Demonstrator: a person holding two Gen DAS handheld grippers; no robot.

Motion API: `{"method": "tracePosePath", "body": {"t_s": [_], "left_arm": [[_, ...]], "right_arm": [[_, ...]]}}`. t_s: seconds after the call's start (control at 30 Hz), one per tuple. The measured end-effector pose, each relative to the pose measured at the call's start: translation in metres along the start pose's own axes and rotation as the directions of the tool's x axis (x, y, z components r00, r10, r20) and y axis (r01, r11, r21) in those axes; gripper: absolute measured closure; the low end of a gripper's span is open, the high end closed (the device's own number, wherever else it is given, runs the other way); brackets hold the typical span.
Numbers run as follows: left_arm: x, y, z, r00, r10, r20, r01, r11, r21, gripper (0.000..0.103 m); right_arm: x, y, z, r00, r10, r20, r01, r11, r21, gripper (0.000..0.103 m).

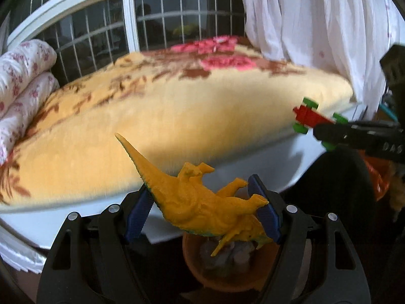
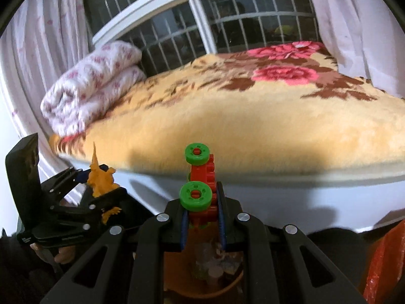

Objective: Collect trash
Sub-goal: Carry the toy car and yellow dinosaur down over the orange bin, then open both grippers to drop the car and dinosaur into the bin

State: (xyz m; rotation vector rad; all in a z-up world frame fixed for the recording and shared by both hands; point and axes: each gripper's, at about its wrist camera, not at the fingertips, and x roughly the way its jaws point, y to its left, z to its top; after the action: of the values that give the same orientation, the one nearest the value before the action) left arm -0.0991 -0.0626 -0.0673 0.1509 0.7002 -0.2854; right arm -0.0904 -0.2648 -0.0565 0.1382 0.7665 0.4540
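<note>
My left gripper (image 1: 202,210) clamps an orange toy dinosaur (image 1: 202,205); my right gripper (image 2: 202,217) pinches a red toy car (image 2: 202,174) with green wheels. Only the right view shows the floral blanket's (image 2: 253,116) pink roses sharply, and at lower centre an orange bin (image 1: 195,266) holds crumpled scraps.

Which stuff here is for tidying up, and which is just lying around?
For the job: yellow dinosaur in the left claw; red and green toy car in the right claw; orange bin underneath.

Just there: flowery blanket, rolled quilt, curtain.

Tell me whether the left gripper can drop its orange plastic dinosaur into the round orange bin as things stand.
Probably yes: the left gripper holds the orange plastic dinosaur above the round orange bin, with nothing seen between them.
</note>
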Motion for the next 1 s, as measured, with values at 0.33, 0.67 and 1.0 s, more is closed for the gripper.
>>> {"method": "tracePosePath", "body": {"t_s": [0.33,0.67,1.0], "left_arm": [[0.046,0.011,-0.046,0.982,0.025,-0.186,-0.029,0.999,-0.022,0.031],[0.091,0.014,-0.059,0.945,0.031,-0.324,-0.049,0.998,-0.047,0.031],[0.1,0.017,-0.069,0.934,0.016,-0.357,-0.038,0.998,-0.057,0.031]], "right_arm": [[0.042,0.009,-0.039,0.986,-0.009,-0.169,0.012,1.0,0.02,0.085],[0.079,-0.001,-0.06,0.959,0.0,-0.283,0.016,0.998,0.054,0.085],[0.093,-0.003,-0.067,0.948,0.008,-0.32,0.017,0.997,0.077,0.085]]}}
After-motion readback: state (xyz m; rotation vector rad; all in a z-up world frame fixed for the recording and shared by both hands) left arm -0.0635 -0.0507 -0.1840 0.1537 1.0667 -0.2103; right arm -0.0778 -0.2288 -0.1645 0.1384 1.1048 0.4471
